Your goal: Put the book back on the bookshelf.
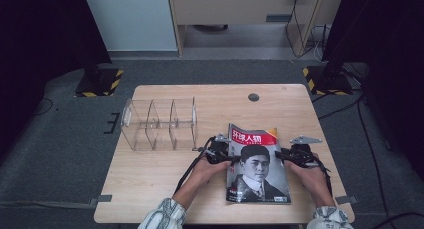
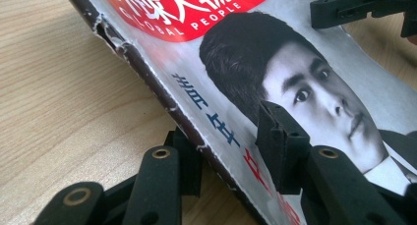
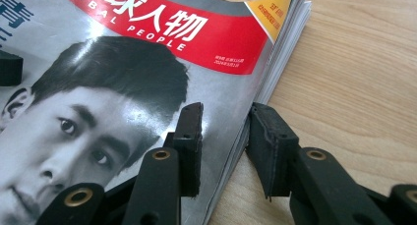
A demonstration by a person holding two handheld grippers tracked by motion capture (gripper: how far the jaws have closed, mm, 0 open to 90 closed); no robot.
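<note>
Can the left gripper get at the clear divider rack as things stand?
Probably not right away. The left gripper is shut on the magazine's spine edge, as the right gripper is on the opposite edge. The table toward the clear rack looks unobstructed once it lets go.

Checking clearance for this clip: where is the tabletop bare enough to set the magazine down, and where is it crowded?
Bare wood lies on the table in front of the clear acrylic divider rack, left of the left gripper, and along the far edge around the round grommet. It is crowded at the near right, where the magazine sits between both grippers, the right gripper at its page edge.
</note>
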